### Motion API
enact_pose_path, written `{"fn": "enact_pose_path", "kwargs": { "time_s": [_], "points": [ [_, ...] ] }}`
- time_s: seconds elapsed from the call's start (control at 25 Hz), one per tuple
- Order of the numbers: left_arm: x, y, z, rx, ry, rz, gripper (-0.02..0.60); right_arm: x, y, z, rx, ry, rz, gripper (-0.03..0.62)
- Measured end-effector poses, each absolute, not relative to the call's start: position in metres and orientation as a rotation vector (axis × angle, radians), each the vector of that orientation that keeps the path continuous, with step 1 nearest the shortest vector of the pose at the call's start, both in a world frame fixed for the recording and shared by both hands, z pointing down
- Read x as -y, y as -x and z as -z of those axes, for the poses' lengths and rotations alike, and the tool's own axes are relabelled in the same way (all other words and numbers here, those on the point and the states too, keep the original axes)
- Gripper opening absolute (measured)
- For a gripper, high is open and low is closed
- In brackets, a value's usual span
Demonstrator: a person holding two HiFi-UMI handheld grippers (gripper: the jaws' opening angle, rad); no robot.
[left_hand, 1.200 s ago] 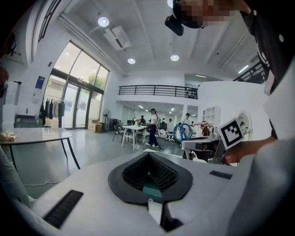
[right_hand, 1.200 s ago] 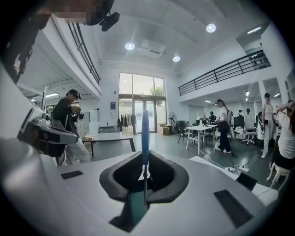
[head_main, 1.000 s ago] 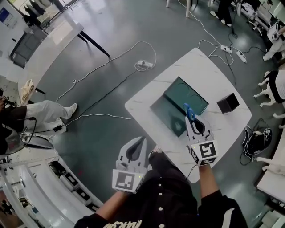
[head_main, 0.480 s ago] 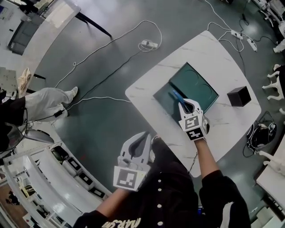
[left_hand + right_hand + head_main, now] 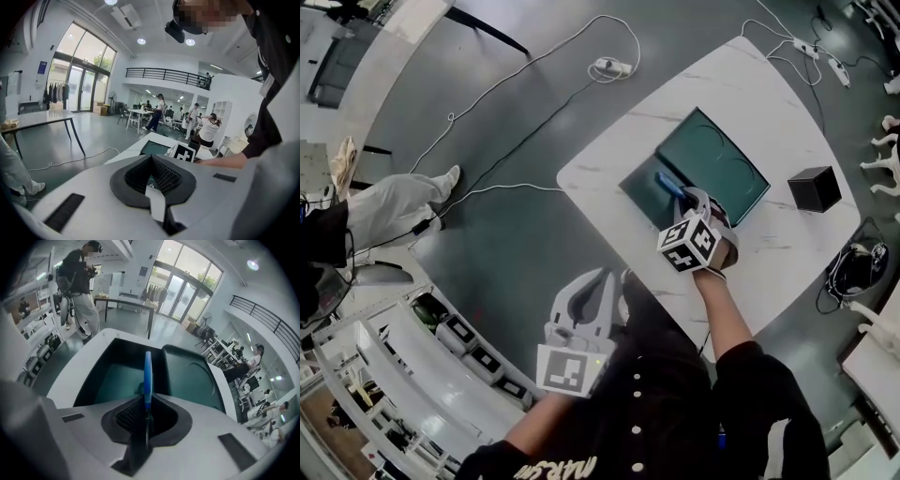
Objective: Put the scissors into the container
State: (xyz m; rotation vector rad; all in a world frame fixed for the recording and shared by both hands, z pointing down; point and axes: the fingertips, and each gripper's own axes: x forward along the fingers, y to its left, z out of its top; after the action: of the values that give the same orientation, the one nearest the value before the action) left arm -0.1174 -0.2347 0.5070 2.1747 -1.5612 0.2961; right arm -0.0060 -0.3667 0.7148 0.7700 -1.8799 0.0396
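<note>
Blue-handled scissors (image 5: 667,182) stick out forward from my right gripper (image 5: 682,199), which is shut on them. They hang over the left, deeper half of the dark green container (image 5: 639,195), whose flat lid (image 5: 719,159) lies open to the right. In the right gripper view the blue handle (image 5: 147,373) stands on edge between the jaws of the right gripper (image 5: 146,401), above the container's hollow (image 5: 110,378). My left gripper (image 5: 604,278) hangs off the table near the person's body, shut and with nothing in it; its jaws meet in the left gripper view (image 5: 151,157).
The container lies on a white marble-look table (image 5: 741,89). A black cube box (image 5: 815,187) stands at the table's right. Cables and a power strip (image 5: 609,66) lie on the floor. A seated person's legs (image 5: 394,208) are far left, shelves (image 5: 441,366) below left.
My right gripper has carried the scissors leftward over the container and has twisted, so its marker cube faces another way. The left gripper has stayed put.
</note>
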Motion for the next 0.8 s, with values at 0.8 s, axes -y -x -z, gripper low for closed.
{"fn": "enact_pose_path", "kwargs": {
  "time_s": [0.8],
  "points": [
    [0.239, 0.125, -0.519, 1.564, -2.141, -0.316, 0.025, 0.348, 0.018, -0.737, 1.864, -0.679, -0.154, 0.139]
  ]
}}
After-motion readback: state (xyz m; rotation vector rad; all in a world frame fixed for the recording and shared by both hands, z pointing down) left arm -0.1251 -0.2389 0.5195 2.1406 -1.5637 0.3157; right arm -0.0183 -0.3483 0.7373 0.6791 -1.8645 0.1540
